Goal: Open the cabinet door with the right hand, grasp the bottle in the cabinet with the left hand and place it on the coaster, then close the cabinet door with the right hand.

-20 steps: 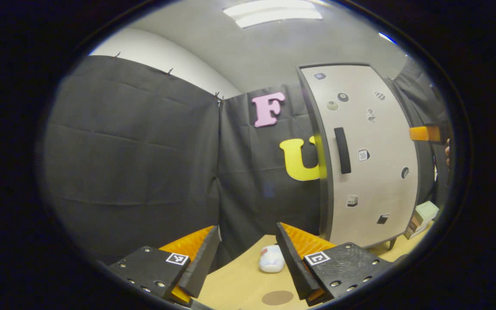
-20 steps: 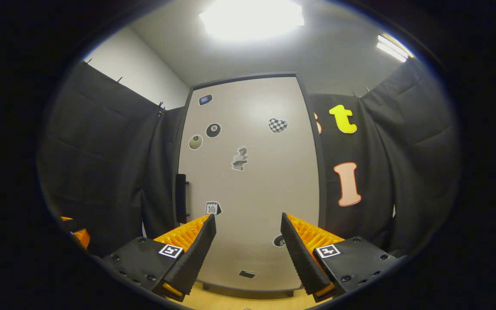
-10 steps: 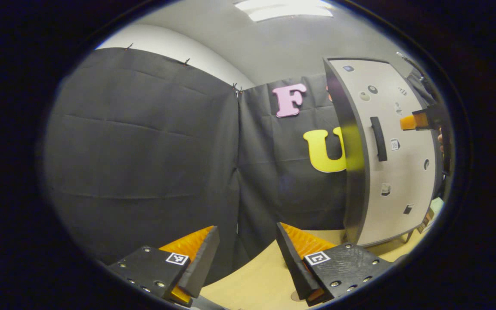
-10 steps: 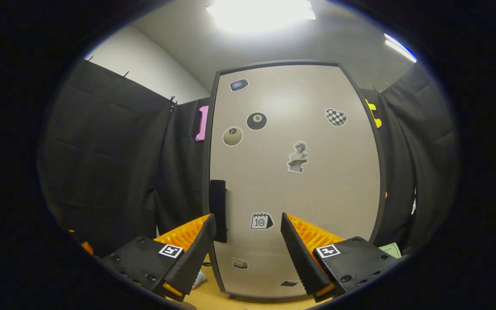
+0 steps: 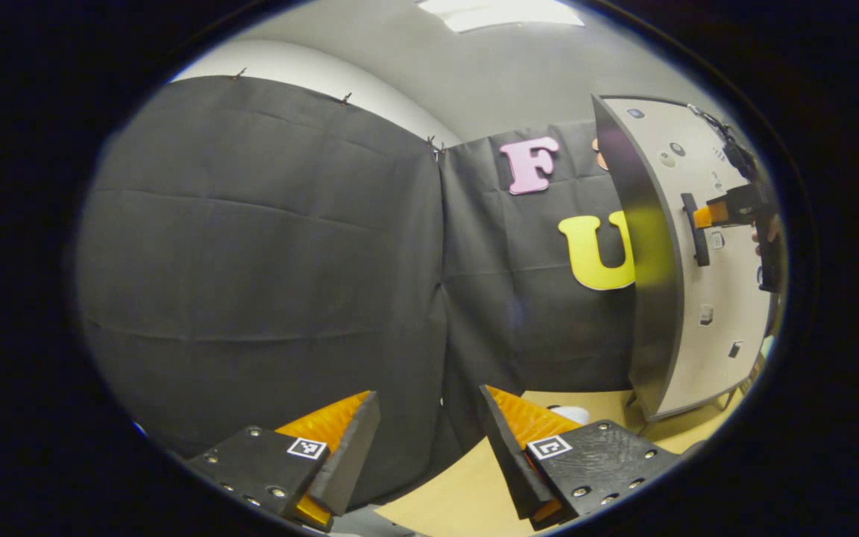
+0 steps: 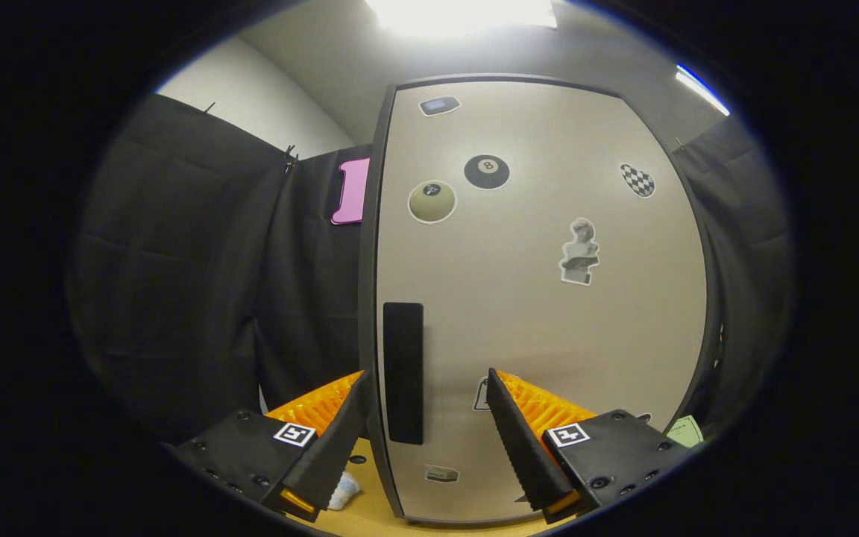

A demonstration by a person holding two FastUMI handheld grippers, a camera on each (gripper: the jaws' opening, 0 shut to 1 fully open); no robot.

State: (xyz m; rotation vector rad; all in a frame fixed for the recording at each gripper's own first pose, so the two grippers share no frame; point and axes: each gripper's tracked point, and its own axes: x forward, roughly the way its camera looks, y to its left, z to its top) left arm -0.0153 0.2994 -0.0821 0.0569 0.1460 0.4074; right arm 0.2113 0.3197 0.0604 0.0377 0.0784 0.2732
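My cabinet door is a tall, pale beige panel with a dark edge, standing upright and shut against the cabinet. Small stickers dot its face, among them two billiard balls, a chequered heart and a bust. A black vertical handle sits near its left edge, below mid-height. In my left gripper view the door stands at the far right, above the wooden tabletop.

**Lighting and image quality**

Ceiling panel blown out to white glare in right gripper view; dimmer in left gripper view. Cabinet door evenly lit. Strong fisheye bending at edges. Focus sharp; black cloth swallows detail.
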